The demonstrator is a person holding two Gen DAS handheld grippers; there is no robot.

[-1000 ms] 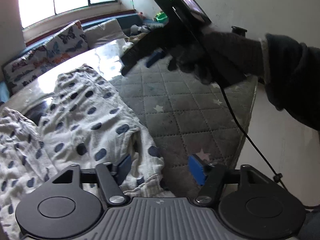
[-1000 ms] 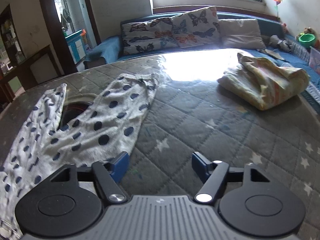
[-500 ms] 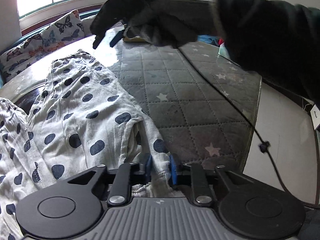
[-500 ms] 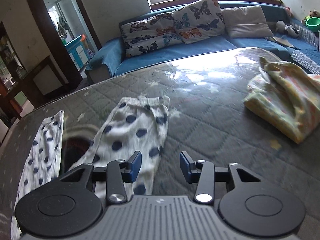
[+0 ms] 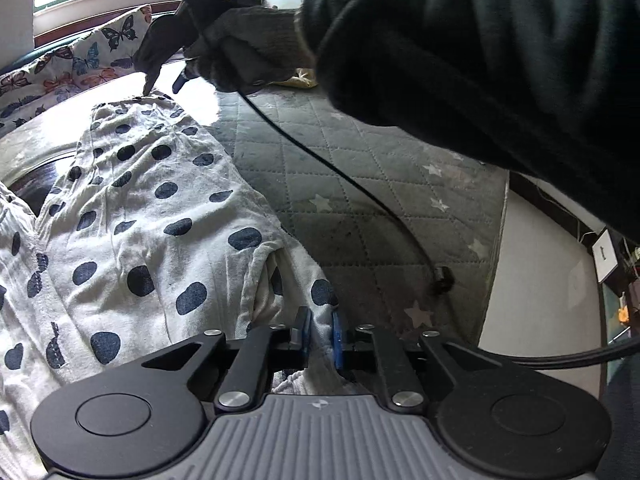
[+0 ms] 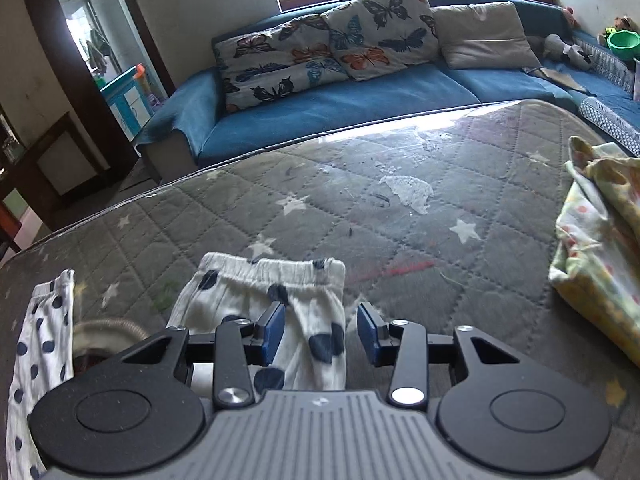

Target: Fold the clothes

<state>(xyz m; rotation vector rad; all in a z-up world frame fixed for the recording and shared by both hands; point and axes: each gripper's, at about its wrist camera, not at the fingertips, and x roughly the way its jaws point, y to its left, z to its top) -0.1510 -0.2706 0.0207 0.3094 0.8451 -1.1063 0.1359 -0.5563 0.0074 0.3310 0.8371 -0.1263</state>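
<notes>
The polka-dot trousers [image 5: 152,216] lie spread on the quilted desk [image 5: 360,184].

Left hand-held gripper [image 5: 319,336]: jaws closing, pads already pinching the near hem of one trouser leg.

Right hand-held gripper [image 6: 320,334]: jaws part open, straddling the trousers' right edge just short of the elastic waistband [image 6: 272,270] — nothing gripped yet.

To fold well, seat the right pads fully over both fabric layers before closing. Lift both ends together, keeping the cloth taut, and lay waistband to hem with edges aligned — this is a judgement only.
</notes>
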